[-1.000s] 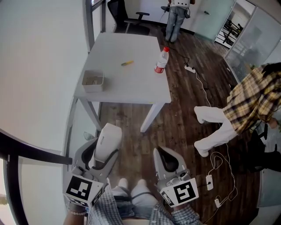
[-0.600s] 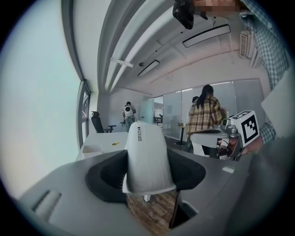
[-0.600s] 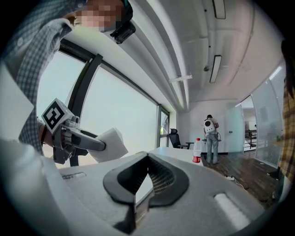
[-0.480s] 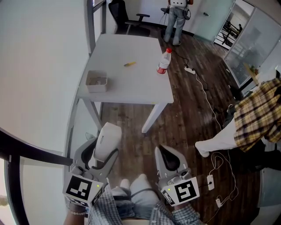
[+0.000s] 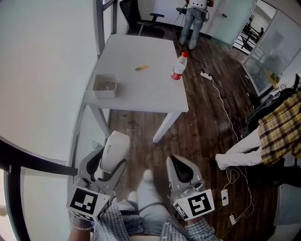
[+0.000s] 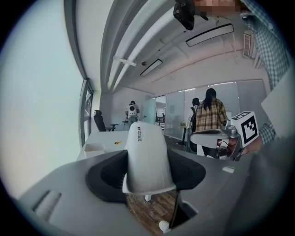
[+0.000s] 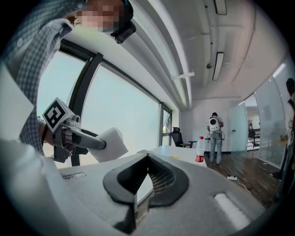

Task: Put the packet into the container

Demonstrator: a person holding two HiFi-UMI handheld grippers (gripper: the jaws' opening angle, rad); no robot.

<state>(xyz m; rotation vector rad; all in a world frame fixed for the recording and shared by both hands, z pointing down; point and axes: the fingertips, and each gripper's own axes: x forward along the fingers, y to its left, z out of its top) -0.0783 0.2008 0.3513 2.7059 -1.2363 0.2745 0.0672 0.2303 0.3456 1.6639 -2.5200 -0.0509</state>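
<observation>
Stepped forward since a second ago with one white shoe point(image 5: 147, 175); off to the right, gone further toward the edge: a person in a plaid shirt point(image 5: 282, 136).

Nearest, held low and side by side over the legs: two grippers, both pointing ahead across the room. Left gripper point(image 5: 109, 164) clamped wide on the white packet point(image 5: 115, 147), upright between the pads with a line of print along its top. Right gripper point(image 7: 147, 177) with jaws drawn together at the tips, gripping nothing.

Below and ahead, dark wooden floor point(image 5: 197, 127), with a white cable point(image 5: 225, 106) trailing from a power strip point(image 5: 205, 74).

Further on, one white table point(image 5: 141, 94) set along the pale wall at the left. On it, three things, well apart:
- one shallow container point(image 5: 104, 86) near the left edge, contents too small to tell
- one small yellow thing point(image 5: 141, 68) toward the middle
- one clear bottle point(image 5: 178, 67) with a red cap, upright near the right edge

Beyond the table, one black office chair point(image 5: 136, 14) and one person standing point(image 5: 195, 19) facing away. Glass partitions at the far right.
</observation>
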